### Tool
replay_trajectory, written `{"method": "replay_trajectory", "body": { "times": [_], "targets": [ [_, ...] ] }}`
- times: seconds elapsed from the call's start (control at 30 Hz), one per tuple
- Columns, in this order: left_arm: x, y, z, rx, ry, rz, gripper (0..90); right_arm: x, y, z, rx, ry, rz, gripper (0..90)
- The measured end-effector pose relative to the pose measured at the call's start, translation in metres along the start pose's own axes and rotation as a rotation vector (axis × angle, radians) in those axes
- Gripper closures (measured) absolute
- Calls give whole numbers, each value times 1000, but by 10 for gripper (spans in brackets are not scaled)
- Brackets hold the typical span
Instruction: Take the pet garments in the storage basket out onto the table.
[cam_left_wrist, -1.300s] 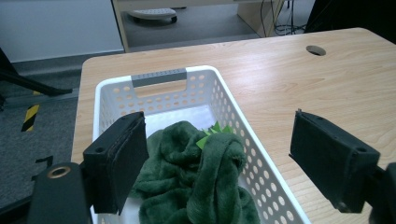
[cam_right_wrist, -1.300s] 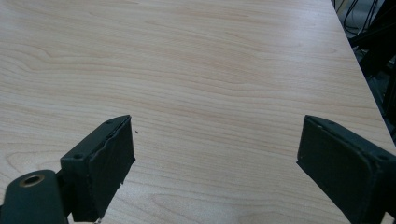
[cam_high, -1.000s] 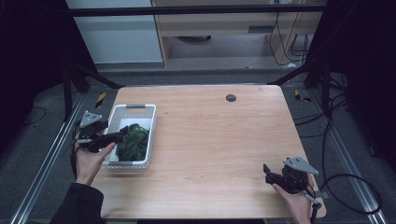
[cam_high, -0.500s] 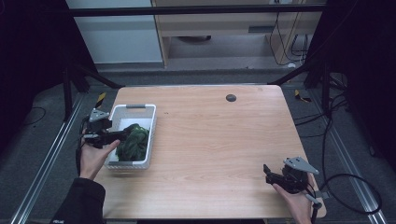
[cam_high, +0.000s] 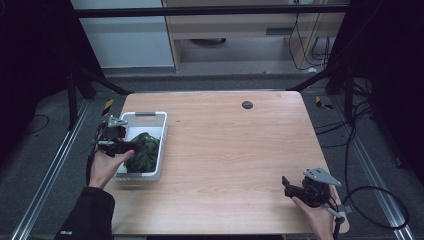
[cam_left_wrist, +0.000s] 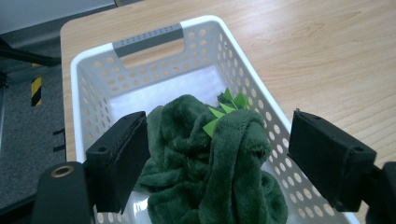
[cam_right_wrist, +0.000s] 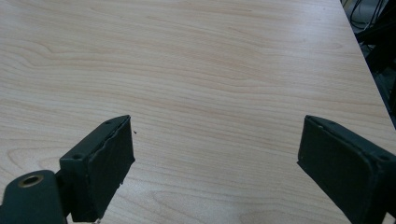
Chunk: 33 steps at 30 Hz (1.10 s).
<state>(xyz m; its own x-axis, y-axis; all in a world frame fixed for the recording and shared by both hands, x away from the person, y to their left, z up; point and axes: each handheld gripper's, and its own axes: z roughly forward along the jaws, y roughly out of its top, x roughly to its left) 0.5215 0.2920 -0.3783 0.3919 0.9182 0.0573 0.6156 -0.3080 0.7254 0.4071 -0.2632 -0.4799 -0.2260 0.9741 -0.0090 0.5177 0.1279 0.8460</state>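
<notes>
— Start at the left: where's the cloth?

— In the basket (cam_high: 159, 145), at the table's (cam_high: 235, 150) left edge. The dark green cloth (cam_left_wrist: 210, 168) is bunched in a heap on the basket floor, with a fold humped up in the middle and a few light green points poking out near the top.

— And the left claw?

— The left gripper (cam_left_wrist: 217, 156) hangs right over the heap, jaws spread wide, nothing in them. From its own view the humped fold sits squarely between the two jaws, just ahead and below. I can't tell whether the pads touch the fabric yet.

— So which way would it have to go?

— Down and forward a little, I'd say, then squeeze. The fold runs away from the gripper, roughly along the basket's length, so the jaws already straddle it across its narrow way. That looks like a fair line for a pinch.

— What about the right side?

— The right gripper (cam_high: 295, 190) is far off at the near right corner, low over bare wood, jaws released too. The left hand (cam_high: 107, 165) is plainly the nearer one; the right is well apart from the basket.
</notes>
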Motion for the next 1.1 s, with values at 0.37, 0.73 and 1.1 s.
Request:
{"method": "replay_trajectory", "body": {
  "times": [0.37, 0.73, 1.1],
  "targets": [
    [-3, 0, 9, 59, -13, 25, 213, 0, 0, 1, 5, 4, -5, 105],
    [-7, 1, 20, 121, -27, 44, 224, 0, 0, 2, 14, 9, -3, 105],
    [-8, -1, 25, 155, -37, 49, 252, 0, 0, 3, 19, 14, -8, 104]
  ]
}}
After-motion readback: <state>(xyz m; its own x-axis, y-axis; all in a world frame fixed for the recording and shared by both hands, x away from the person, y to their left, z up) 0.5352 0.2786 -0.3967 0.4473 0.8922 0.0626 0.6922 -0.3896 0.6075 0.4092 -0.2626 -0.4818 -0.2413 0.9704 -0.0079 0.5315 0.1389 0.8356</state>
